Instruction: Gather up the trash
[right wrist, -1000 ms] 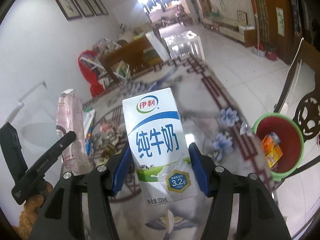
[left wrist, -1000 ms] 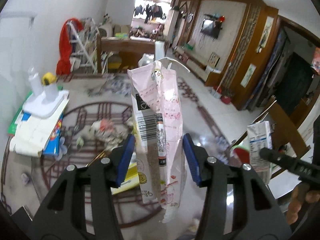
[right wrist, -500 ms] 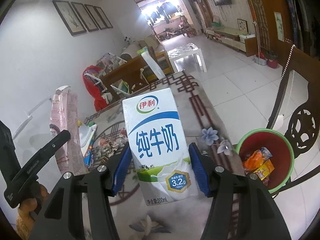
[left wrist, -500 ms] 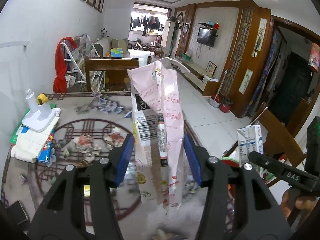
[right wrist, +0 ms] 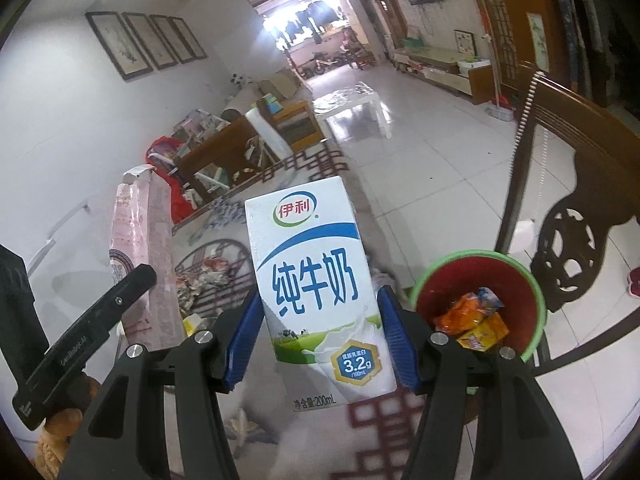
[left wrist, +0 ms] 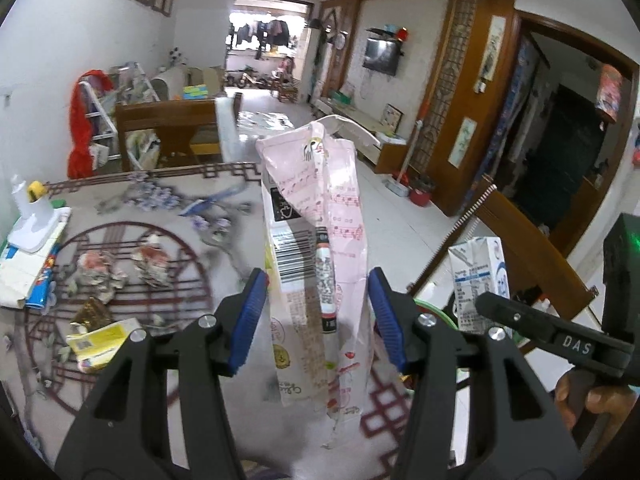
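My left gripper (left wrist: 316,316) is shut on a tall crumpled pink wrapper (left wrist: 316,240) and holds it upright above the patterned table (left wrist: 168,384). My right gripper (right wrist: 320,332) is shut on a white and blue milk carton (right wrist: 316,288), also held up over the table's right edge; the carton shows in the left wrist view (left wrist: 478,276) too. A red bin with a green rim (right wrist: 480,312), with orange and yellow wrappers inside, stands on the floor just right of the carton. The pink wrapper shows at left in the right wrist view (right wrist: 140,248).
Crumpled paper scraps (left wrist: 116,268) and a yellow flattened box (left wrist: 104,340) lie on the table at left. A white stand on stacked packets (left wrist: 28,240) sits at the far left edge. A dark wooden chair (right wrist: 580,184) stands behind the bin.
Both grippers have risen and moved right toward the table's edge with their loads. The bin now sits closer to the carton in the right wrist view.
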### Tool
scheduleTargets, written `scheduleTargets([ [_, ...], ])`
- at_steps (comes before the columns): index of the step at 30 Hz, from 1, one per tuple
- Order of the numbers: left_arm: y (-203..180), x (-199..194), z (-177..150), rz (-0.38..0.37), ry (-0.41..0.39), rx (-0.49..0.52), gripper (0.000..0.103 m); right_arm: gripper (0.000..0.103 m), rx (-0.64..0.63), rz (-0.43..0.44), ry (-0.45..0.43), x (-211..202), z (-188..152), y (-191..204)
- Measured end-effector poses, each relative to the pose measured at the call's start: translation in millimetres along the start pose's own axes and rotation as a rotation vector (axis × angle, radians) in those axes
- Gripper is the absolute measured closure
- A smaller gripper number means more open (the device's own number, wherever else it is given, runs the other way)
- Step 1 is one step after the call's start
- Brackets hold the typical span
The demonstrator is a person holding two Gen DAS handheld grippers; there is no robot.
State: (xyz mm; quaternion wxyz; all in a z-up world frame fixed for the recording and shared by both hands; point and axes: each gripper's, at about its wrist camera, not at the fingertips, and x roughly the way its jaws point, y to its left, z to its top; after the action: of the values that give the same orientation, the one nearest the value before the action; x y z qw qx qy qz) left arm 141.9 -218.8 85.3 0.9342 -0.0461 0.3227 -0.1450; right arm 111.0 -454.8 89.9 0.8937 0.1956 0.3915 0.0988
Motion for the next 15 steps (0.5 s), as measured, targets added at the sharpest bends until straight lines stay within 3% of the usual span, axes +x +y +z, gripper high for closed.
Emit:
scheduleTargets([
  [15,-68.0,55.4,-10.6,-0.107,0.077,0.060,0.051,0.047,0.144,-0.107,-0.003,-13.2,1.8,-91.2],
])
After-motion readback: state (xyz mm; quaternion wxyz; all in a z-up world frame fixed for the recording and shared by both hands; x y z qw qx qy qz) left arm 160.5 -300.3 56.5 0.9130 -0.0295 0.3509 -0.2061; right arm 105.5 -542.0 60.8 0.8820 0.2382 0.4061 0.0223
